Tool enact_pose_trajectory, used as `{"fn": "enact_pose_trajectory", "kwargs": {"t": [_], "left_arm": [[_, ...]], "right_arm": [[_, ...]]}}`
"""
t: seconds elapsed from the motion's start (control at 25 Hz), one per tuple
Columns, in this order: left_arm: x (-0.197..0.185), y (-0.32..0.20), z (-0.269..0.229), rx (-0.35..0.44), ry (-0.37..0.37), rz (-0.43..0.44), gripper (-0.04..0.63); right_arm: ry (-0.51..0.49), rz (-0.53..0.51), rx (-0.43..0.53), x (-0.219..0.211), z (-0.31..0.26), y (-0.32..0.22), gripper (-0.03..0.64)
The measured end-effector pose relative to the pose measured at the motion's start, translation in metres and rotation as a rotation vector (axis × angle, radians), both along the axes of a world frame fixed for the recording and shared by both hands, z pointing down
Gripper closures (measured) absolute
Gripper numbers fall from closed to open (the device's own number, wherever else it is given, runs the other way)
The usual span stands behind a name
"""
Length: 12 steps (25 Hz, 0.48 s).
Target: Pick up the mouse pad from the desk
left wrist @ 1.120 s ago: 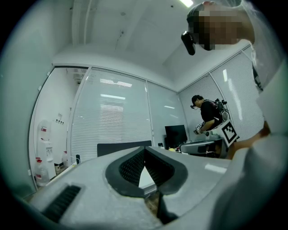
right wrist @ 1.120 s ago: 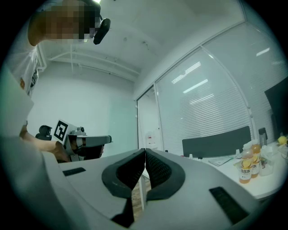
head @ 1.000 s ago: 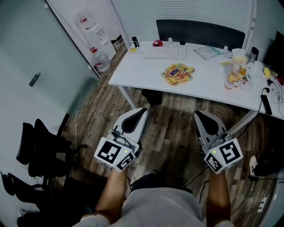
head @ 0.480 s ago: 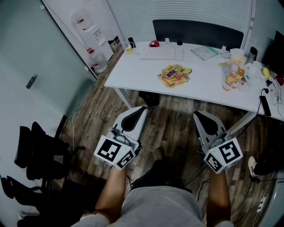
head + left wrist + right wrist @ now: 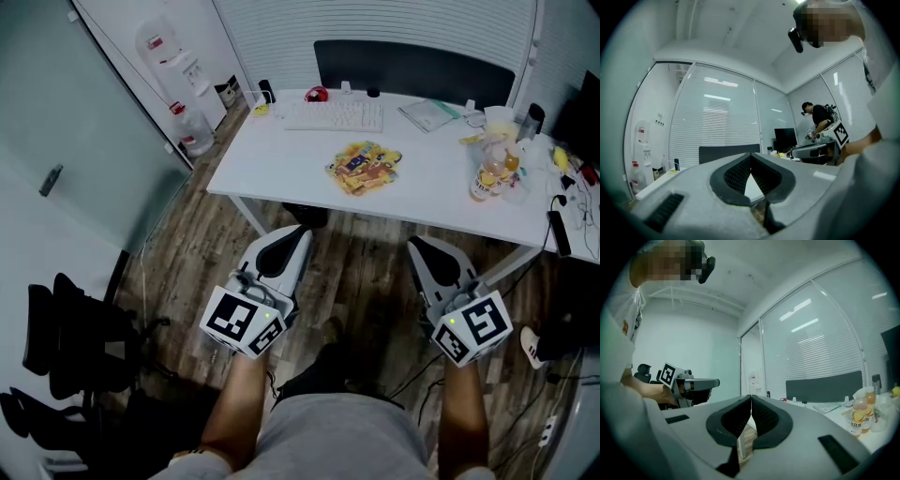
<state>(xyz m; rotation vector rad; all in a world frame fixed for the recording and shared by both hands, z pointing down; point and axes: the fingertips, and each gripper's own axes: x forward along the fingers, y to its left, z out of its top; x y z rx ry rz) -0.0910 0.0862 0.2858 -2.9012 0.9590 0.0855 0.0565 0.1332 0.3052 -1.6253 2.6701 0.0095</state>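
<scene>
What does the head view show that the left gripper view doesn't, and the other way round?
Only the head view shows the colourful mouse pad and the keyboard lying on the desktop. Only the left gripper view shows the ceiling and a second person in the background. Both show the white desk, the dark screen behind it, and the left hand-held gripper, its jaws shut with nothing in them.
</scene>
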Motion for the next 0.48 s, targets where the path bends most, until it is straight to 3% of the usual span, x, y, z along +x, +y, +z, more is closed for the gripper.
{"fn": "enact_pose_trajectory", "kwargs": {"t": [0.48], "left_arm": [[0.002, -0.096, 0.014, -0.009, -0.034, 0.022, 0.580]], "right_arm": [[0.051, 0.021, -0.049, 0.002, 0.005, -0.095, 0.604]]}}
